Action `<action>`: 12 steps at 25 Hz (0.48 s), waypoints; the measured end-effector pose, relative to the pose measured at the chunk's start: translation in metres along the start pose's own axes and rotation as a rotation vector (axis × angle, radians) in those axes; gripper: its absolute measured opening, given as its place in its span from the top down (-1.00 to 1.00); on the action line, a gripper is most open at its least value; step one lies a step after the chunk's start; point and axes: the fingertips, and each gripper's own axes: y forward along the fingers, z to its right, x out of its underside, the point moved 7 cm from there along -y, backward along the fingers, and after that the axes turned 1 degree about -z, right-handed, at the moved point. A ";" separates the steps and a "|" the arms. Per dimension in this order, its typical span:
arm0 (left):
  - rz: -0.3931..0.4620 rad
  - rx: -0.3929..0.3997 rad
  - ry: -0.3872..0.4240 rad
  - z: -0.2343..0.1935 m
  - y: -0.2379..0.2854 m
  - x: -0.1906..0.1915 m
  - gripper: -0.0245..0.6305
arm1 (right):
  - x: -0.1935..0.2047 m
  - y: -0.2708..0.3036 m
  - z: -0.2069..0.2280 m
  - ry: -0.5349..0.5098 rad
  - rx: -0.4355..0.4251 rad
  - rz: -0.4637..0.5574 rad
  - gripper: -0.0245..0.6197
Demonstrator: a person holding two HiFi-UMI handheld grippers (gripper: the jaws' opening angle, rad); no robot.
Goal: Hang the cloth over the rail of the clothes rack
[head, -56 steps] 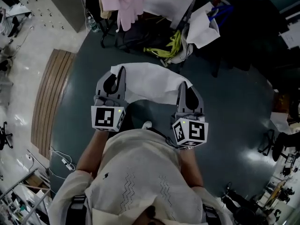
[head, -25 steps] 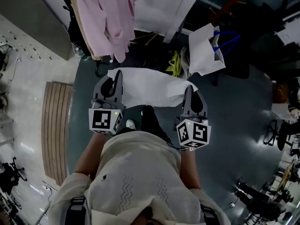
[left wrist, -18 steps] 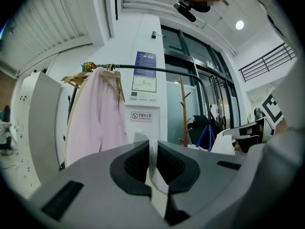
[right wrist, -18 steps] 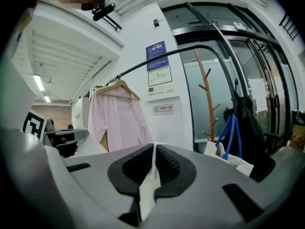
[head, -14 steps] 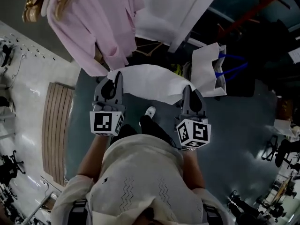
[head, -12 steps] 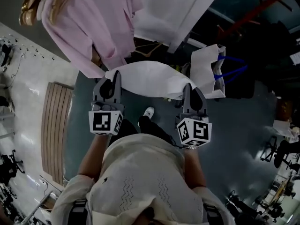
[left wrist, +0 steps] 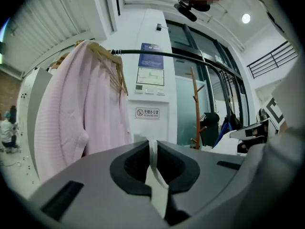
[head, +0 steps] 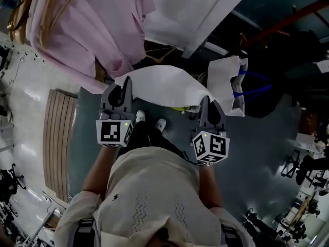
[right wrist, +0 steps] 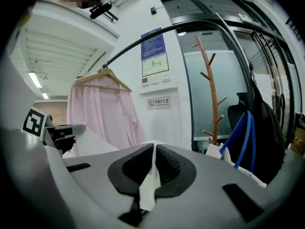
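Over floor (head: pixel 259 138), cloth (head: pixel 162 85) spans left hand-held gripper (head: pixel 126 82), right hand-held gripper (head: pixel 204 100).

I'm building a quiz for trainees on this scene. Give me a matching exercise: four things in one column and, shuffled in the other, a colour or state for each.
Things
1. cloth
2. shirt
3. bag
4. coat stand

Colour or state
A. pink, on a hanger
B. white, with blue handles
C. brown wood, standing upright
D. white, pinched by the left gripper and the right gripper

Pairs: 1-D, 2-A, 3-B, 4-C
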 end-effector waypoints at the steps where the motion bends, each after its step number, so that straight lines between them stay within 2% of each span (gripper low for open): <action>1: -0.008 0.004 -0.002 -0.003 0.003 0.001 0.86 | 0.000 0.001 -0.002 -0.001 0.002 -0.006 0.86; 6: 0.006 0.043 0.003 -0.012 0.028 -0.011 0.86 | -0.017 0.005 -0.003 -0.002 0.040 0.035 0.85; 12: 0.107 0.109 0.007 -0.008 0.045 -0.050 0.86 | -0.056 -0.011 0.015 -0.001 0.109 0.145 0.86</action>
